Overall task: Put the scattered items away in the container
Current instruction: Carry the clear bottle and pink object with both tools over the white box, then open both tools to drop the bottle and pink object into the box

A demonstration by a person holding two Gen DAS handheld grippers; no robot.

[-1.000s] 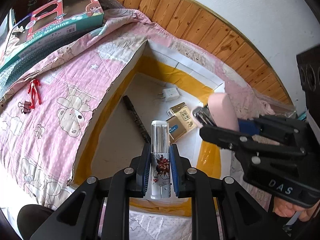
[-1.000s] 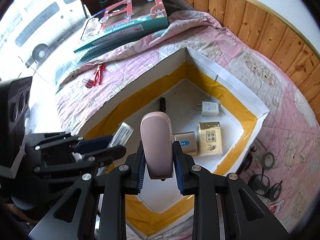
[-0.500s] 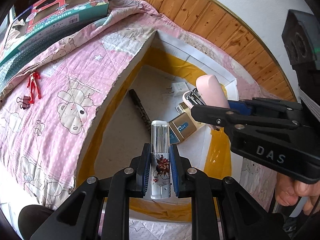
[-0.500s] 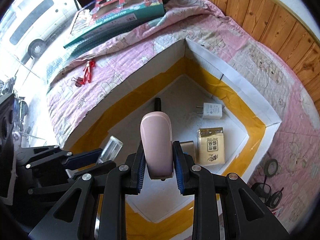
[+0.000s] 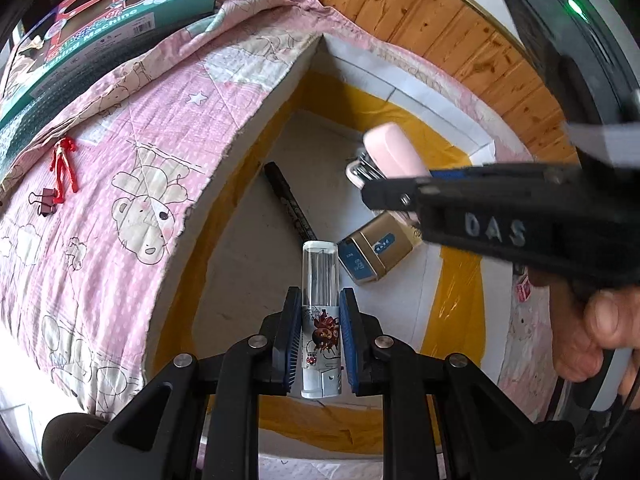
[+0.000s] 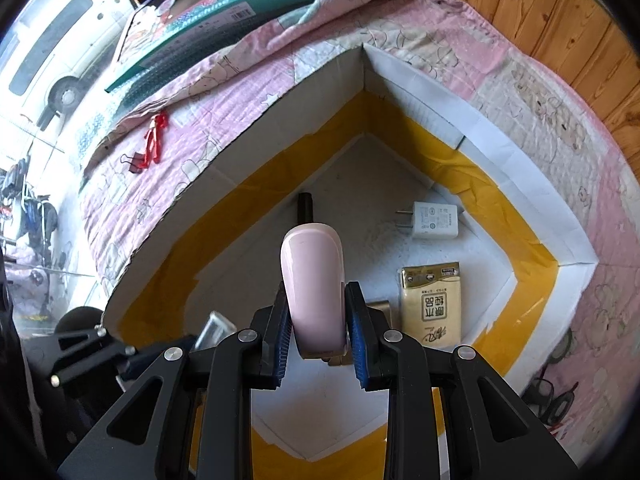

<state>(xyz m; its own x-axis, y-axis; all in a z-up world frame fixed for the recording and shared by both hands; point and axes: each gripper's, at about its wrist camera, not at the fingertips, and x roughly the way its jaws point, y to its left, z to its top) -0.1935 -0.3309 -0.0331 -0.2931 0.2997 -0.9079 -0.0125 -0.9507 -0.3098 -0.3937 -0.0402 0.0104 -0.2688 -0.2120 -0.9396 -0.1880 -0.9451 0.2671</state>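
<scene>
Box (image 6: 516,160) open on top, walls all round. Floor bare at near-left and centre. Black marker (image 5: 288,204) lies along left side; charger plug (image 6: 434,221) at far right corner; tissue pack (image 6: 432,304) and gold-blue box (image 5: 376,254) crowd right half. Right gripper (image 5: 400,196) with pink stapler (image 5: 394,152) hangs over right side, beside left gripper (image 5: 320,336).

"DAS" on right tongs (image 5: 400,196), "Machine" on toy box (image 6: 224,4)
</scene>
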